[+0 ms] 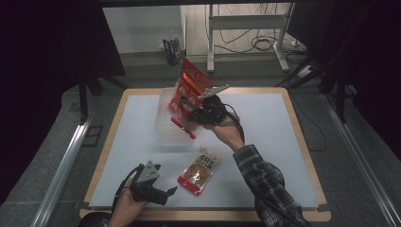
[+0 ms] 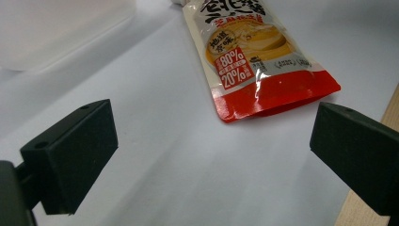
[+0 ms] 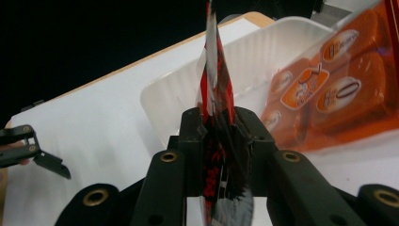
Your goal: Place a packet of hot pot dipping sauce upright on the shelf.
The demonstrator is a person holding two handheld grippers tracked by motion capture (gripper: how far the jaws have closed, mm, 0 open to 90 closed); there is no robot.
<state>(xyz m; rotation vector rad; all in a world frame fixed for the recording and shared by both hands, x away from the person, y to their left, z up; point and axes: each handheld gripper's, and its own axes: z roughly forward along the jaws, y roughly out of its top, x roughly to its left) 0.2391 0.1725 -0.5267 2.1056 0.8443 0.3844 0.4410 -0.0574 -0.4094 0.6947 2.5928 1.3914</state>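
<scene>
My right gripper (image 1: 190, 115) is shut on the edge of an orange-and-red snack bag (image 1: 189, 87). It holds the bag upright and tilted over a clear plastic container (image 1: 165, 127) at the middle of the table. In the right gripper view the bag's red seam (image 3: 215, 101) is pinched between the jaws of the right gripper (image 3: 216, 127), and the bag's orange body (image 3: 329, 94) hangs over the container (image 3: 263, 52). A sauce pouch (image 1: 199, 171) lies flat near the table's front. My left gripper (image 1: 165, 183) rests open at the front left, with the pouch (image 2: 254, 56) ahead of its jaws and nothing between them.
The white mat (image 1: 265, 123) covers a wooden table (image 1: 302, 142) whose edge (image 2: 371, 216) runs close to the left gripper's right jaw. Dark floor, metal rails and a desk frame (image 1: 246, 28) lie beyond the far side.
</scene>
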